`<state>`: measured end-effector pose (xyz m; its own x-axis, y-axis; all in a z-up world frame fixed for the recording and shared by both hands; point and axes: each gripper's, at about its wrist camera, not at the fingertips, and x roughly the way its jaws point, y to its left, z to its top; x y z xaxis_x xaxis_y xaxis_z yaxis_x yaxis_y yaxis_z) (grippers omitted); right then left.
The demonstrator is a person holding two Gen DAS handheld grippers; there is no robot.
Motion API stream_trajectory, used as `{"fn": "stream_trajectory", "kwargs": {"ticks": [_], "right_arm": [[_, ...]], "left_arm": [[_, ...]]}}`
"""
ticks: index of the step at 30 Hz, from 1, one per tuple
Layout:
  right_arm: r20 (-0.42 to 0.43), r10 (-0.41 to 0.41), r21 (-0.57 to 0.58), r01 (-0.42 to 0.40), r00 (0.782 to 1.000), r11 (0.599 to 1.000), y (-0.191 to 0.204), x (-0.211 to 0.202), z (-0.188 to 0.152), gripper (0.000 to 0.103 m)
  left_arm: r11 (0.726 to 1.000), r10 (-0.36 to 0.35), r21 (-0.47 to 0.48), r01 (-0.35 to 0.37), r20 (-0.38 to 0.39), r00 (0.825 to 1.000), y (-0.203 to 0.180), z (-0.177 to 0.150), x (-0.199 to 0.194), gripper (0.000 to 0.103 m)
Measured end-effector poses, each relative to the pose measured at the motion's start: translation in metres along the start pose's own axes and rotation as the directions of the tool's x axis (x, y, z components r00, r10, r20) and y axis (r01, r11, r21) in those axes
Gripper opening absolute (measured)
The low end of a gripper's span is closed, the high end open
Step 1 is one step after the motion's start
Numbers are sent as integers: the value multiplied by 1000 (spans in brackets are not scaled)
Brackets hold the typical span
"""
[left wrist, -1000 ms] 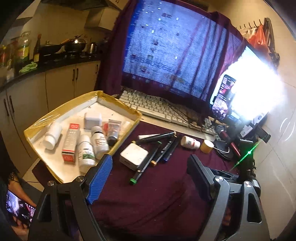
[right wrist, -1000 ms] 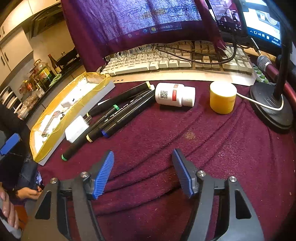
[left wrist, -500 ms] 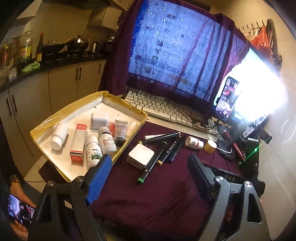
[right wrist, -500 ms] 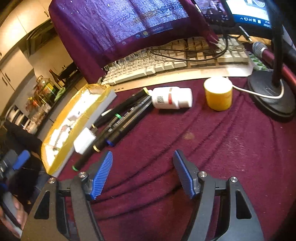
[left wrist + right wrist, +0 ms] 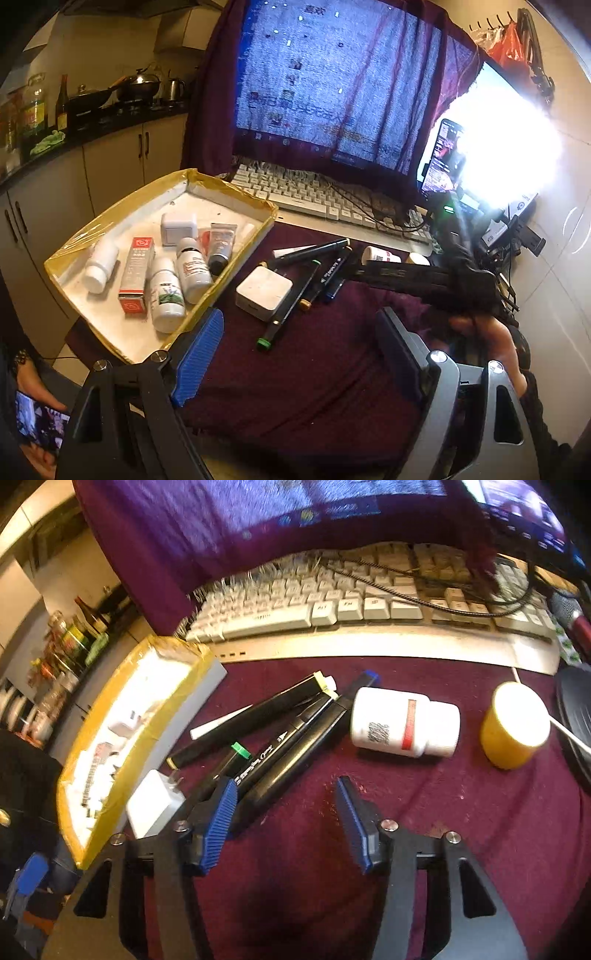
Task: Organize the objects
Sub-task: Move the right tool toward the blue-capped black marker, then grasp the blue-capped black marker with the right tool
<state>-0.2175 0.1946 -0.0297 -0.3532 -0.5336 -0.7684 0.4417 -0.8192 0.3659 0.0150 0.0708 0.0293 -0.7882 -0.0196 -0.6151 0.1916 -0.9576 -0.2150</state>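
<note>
Several black markers [image 5: 291,746] lie in a bundle on the maroon cloth [image 5: 406,830]. To their right are a white pill bottle [image 5: 402,727] on its side and a yellow cap [image 5: 513,731]. A white charger block [image 5: 155,805] sits beside the yellow-taped tray [image 5: 147,716]. My right gripper [image 5: 288,812] hovers low over the cloth, its jaws closing. Its left finger [image 5: 221,812] covers the markers' near ends, and only cloth shows between the pads. My left gripper [image 5: 299,354] stands open and holds nothing, back from the charger [image 5: 264,291] and the markers [image 5: 306,288]. The tray [image 5: 236,195] holds several bottles and a red box.
A keyboard [image 5: 332,609] runs behind the cloth, under a monitor draped in purple fabric [image 5: 332,85]. A microphone stand base [image 5: 576,709] and cables sit at the right. The right-hand tool's dark body [image 5: 424,275] reaches in over the bottle area. A phone [image 5: 40,421] is in a hand at lower left.
My right gripper has moved forward to the markers' near ends and its jaws have narrowed. The right-hand tool has come into the left wrist view. The left gripper has hardly moved.
</note>
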Motion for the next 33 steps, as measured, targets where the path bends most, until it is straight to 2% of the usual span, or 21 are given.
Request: {"fn": "stream_trajectory", "kwargs": {"ticks": [3, 7, 8, 9, 11, 12, 18, 23, 26, 31, 33], "right_arm": [[8, -77, -44, 77, 997, 996, 10, 6, 3, 47], [22, -103, -43, 104, 994, 994, 7, 7, 5, 46], [26, -106, -47, 107, 994, 993, 7, 5, 4, 41], [24, -109, -55, 110, 994, 992, 6, 3, 0, 31], [29, -144, -84, 146, 989, 986, 7, 0, -6, 22], [36, -176, -97, 179, 984, 979, 7, -2, -9, 22], [39, -206, -118, 209, 978, 971, 8, 0, -7, 21], [54, -99, -60, 102, 994, 993, -10, -25, -33, 16], [75, -81, -24, 83, 994, 996, -26, -44, -51, 13], [80, -26, -6, 26, 996, 1000, -45, -51, -48, 13], [90, 13, 19, -15, 996, 1000, -50, -49, -49, 14]], "left_arm": [[1000, -13, -3, 13, -7, 1000, -4, -2, 5, 80], [1000, -26, -3, 26, -19, 999, -8, -4, 8, 80], [1000, -26, 0, 26, -17, 1000, -9, -5, 7, 80], [1000, -22, 1, 22, -14, 1000, -9, -5, 7, 80], [1000, -20, -9, 20, -16, 1000, -7, -5, 7, 80], [1000, -20, -16, 20, -18, 1000, -6, -5, 7, 80], [999, -22, -23, 22, -34, 999, -4, -4, 14, 80], [999, -32, -3, 32, -50, 998, -8, 0, 26, 80], [999, -39, 11, 40, -66, 997, -12, 8, 39, 80], [993, -54, 97, 64, -105, 993, -34, 29, 75, 80], [986, -66, 144, 79, -97, 993, -44, 38, 91, 80]]}}
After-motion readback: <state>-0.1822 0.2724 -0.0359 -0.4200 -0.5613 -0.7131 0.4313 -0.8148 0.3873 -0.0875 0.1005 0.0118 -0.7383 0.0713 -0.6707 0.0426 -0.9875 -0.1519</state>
